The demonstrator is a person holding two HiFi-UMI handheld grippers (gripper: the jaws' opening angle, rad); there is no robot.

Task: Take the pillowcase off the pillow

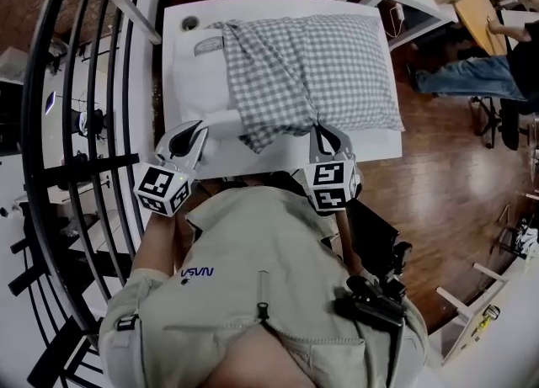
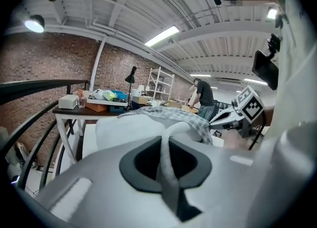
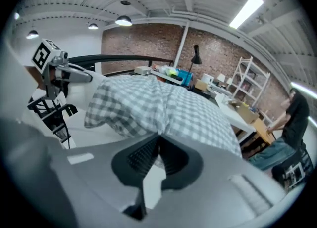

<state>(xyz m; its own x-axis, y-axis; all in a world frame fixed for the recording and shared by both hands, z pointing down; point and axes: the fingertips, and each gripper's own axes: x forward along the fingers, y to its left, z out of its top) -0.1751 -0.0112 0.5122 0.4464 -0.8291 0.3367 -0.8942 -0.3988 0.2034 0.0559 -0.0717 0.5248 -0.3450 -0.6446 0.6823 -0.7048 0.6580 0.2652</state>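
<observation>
Pillow [image 1: 200,75] lies on table [image 1: 375,144]. Pillowcase [image 1: 328,58] covers its right part, left end bare. My left gripper [image 1: 200,128] clamps the pillow's near-left corner; my right gripper [image 1: 321,131], to its right, clamps the pillowcase's near edge.

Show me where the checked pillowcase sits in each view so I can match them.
Head view: pillowcase, upper middle.
Left gripper view: pillowcase, just right of centre.
Right gripper view: pillowcase, centre, pinched in the right tongs.
Shared landmark: person in jeans, right of it in every view.
</observation>
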